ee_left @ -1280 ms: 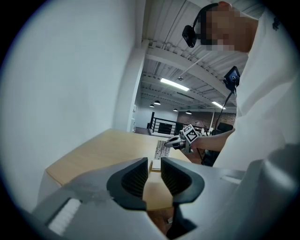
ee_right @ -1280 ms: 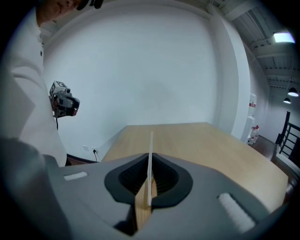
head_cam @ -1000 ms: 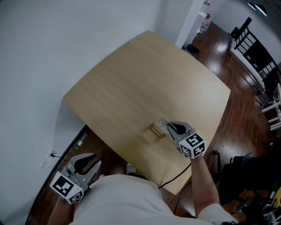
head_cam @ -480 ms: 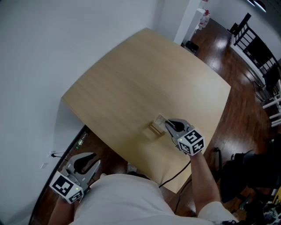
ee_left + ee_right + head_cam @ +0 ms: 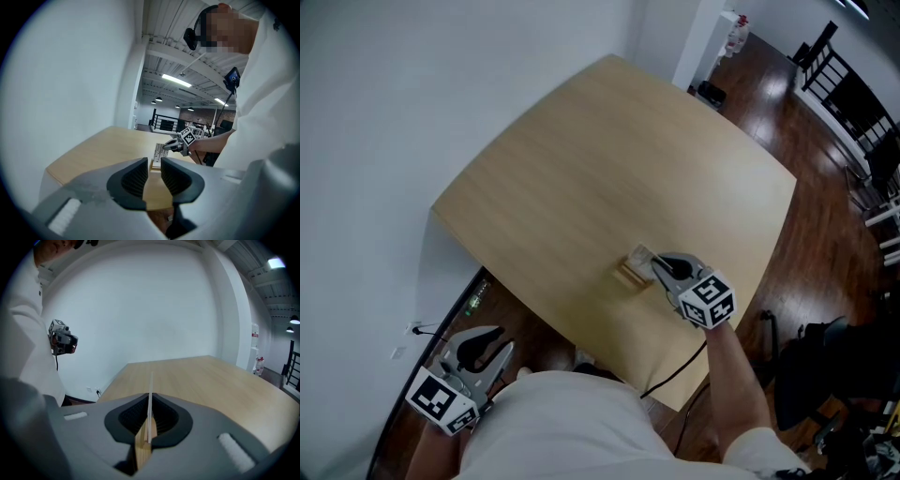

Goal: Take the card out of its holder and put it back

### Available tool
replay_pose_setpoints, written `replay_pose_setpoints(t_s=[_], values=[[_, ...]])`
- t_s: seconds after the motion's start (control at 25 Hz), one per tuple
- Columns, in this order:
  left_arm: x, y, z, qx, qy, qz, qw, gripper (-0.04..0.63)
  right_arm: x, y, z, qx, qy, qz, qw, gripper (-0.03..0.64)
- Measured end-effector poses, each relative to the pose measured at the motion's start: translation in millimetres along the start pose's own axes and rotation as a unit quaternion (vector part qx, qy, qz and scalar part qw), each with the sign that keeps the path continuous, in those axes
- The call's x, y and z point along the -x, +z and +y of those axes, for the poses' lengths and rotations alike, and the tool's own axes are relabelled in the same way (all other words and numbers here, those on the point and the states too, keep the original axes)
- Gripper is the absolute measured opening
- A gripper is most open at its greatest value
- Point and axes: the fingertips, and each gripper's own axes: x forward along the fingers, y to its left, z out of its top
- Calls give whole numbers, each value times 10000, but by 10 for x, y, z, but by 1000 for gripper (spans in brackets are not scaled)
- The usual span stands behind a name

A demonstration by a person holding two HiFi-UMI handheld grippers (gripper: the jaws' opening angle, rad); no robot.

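One card (image 5: pixel 643 258), one wooden holder (image 5: pixel 631 276), one table (image 5: pixel 609 169) and two claws, each carrying a cube of black-and-white square markers. The right claw (image 5: pixel 659 265) is clamped on the card, which stands upright between its pads, with the holder directly beneath its tips. Its own view shows the card edge-on as a thin white line. The left gripper view shows the card's face, with rows of print too small to read. The left claw (image 5: pixel 483 342) hangs beyond the table's near edge, well apart from the right claw, its jaws slightly apart and empty.
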Motion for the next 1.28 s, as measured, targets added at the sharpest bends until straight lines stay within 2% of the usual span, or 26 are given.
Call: replay_pose_setpoints(t_s=[0.44, 0.68, 0.8, 0.92, 1.08, 1.28], values=[[-36, -4, 16, 37, 28, 139, 9999, 95, -169, -256, -45, -199, 125, 93, 9997, 21], [17, -59, -2, 77, 35, 233, 9997, 95, -177, -291, -67, -227, 36, 64, 9997, 23], [48, -52, 18, 47, -12, 256, 9997, 95, -199, -301, -73, -255, -53, 104, 9996, 47], [115, -42, 8, -21, -93, 276, 9996, 95, -161, -258, -63, -253, -307, 91, 9992, 112], [262, -12, -15, -139, -286, 259, 9992, 95, 56, -140, 11, -217, -879, 48, 9959, 156], [439, -18, -61, -396, -752, 157, 9963, 95, 442, 9, 403, -145, -1532, -64, 9881, 166]])
